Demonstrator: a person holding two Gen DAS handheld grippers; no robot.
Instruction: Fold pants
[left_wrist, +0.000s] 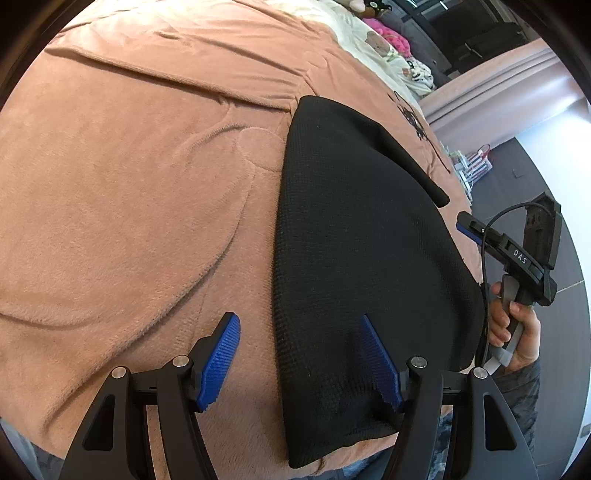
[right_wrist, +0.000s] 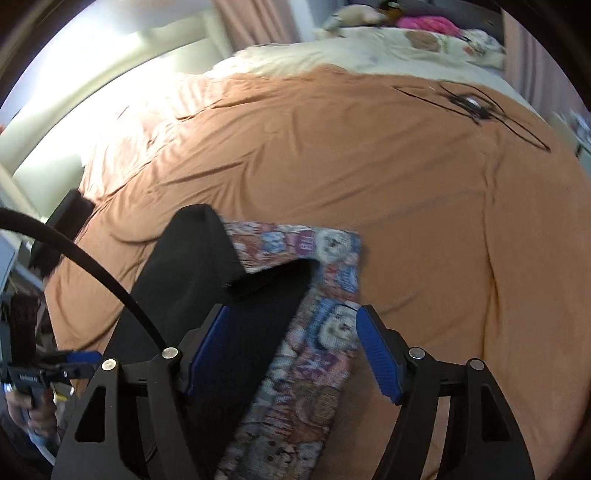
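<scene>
A pair of black textured knit pants (left_wrist: 354, 258) lies folded into a long strip on a peach-coloured plush blanket (left_wrist: 129, 192) that covers a bed.

In the left wrist view, the left gripper (left_wrist: 301, 354), black with blue ribbed pads, has its jaws spread wide and holds nothing. The near end of the pants lies between and beneath the jaws, with the right pad against the black fabric and the left pad over bare blanket. The pants stretch away ahead of the jaws. Beyond the right jaw, the right gripper (left_wrist: 467, 225) is seen from the side, gripped by a bare hand (left_wrist: 517, 328), its tip just beside the pants' far right edge.

In the right wrist view, which is slightly blurred, the right gripper (right_wrist: 293, 354) is also wide open and empty. Between its jaws the pants (right_wrist: 207, 280) show a colourful patterned lining (right_wrist: 325, 332) with cartoon faces, exposed along the right edge, nearer the right jaw. The left gripper (right_wrist: 79, 360) sits far left of the left jaw.
</scene>
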